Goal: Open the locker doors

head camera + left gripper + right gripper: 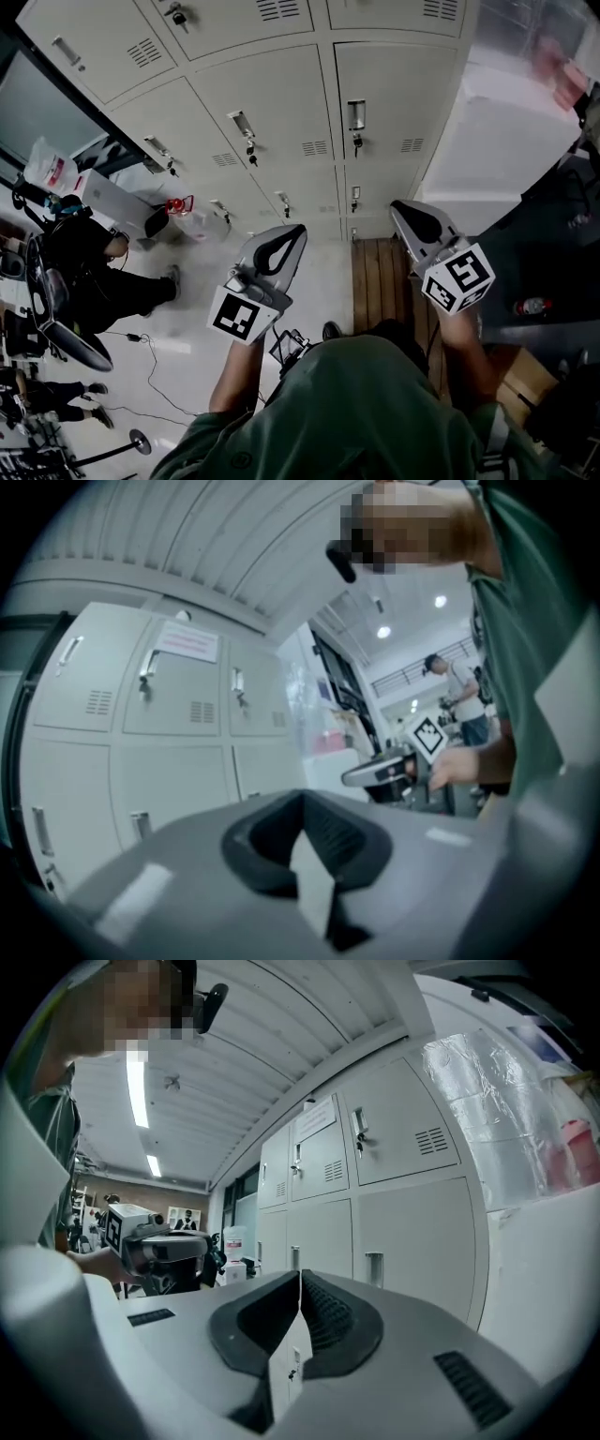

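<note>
A bank of pale grey lockers (pixel 281 103) fills the top of the head view, and every door I see is closed. Each door has a small handle with a key, such as the handle (pixel 356 114) on the door ahead of my right gripper. My left gripper (pixel 298 231) is shut and empty, held in the air short of the lockers. My right gripper (pixel 397 208) is also shut on nothing, beside it and pointing at the lower doors. The left gripper (pixel 302 801) faces closed doors (pixel 173 691). The right gripper (pixel 300 1275) faces closed doors (pixel 408 1133) too.
A wooden pallet (pixel 380 277) lies on the floor below the lockers. A plastic-wrapped white unit (pixel 506 131) stands at the right. At the left a person (pixel 94 258) sits near a white box (pixel 112 199) and a red thing (pixel 178 204). A cardboard box (pixel 520 380) sits by my right arm.
</note>
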